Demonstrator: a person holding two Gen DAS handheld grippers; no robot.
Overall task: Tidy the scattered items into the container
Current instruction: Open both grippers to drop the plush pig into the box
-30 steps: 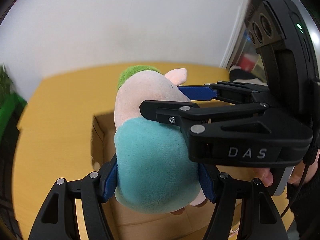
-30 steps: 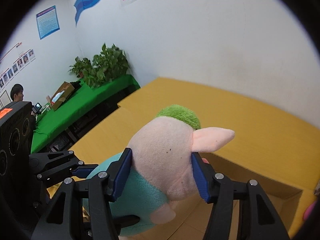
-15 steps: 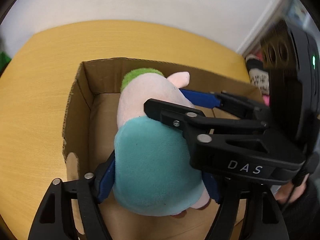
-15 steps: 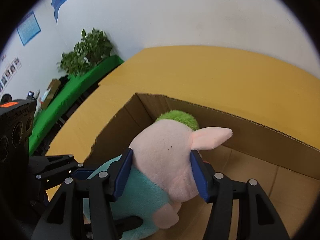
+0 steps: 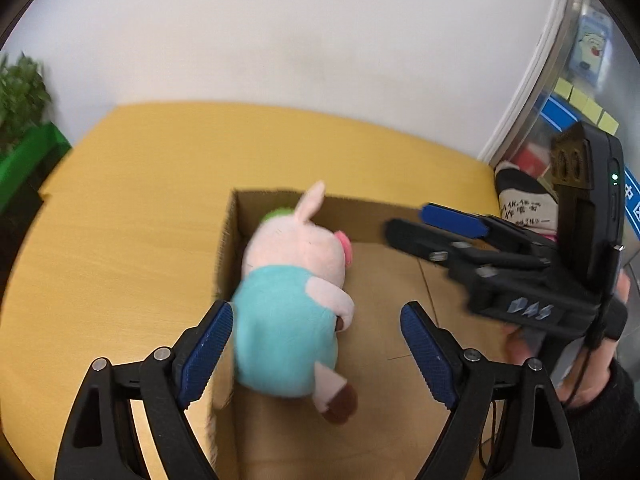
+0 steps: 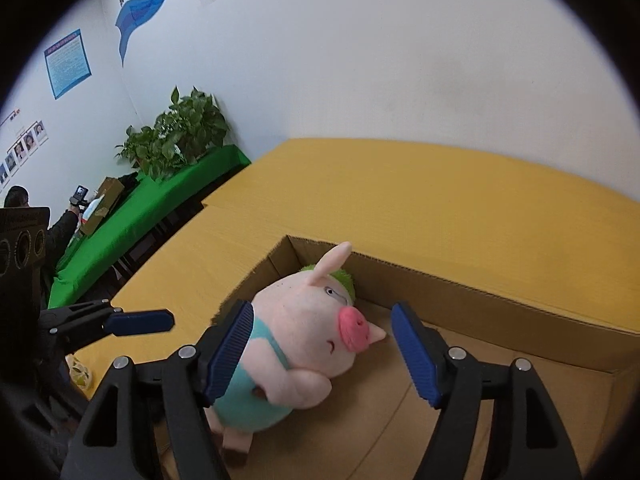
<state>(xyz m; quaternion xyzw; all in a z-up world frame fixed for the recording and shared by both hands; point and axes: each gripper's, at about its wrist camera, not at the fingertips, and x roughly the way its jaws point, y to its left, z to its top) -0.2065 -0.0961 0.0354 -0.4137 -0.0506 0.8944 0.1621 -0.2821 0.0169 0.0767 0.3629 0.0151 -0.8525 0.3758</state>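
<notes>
A pink plush pig in a teal shirt with green hair lies inside the open cardboard box, against its left wall. It also shows in the right wrist view, with the box wall behind it. My left gripper is open above the box, its blue pads apart on either side of the pig and off it. My right gripper is open too, pads wide of the pig's head. The right gripper's body shows at the right of the left wrist view.
The box stands on a yellow wooden table near a white wall. A green-covered table with potted plants and a seated person is off to the left. A small yellowish item lies on the table by the box.
Both grippers have opened and let go of the pig. It dropped into the box and lies on its floor. Both grippers have pulled back and up.
</notes>
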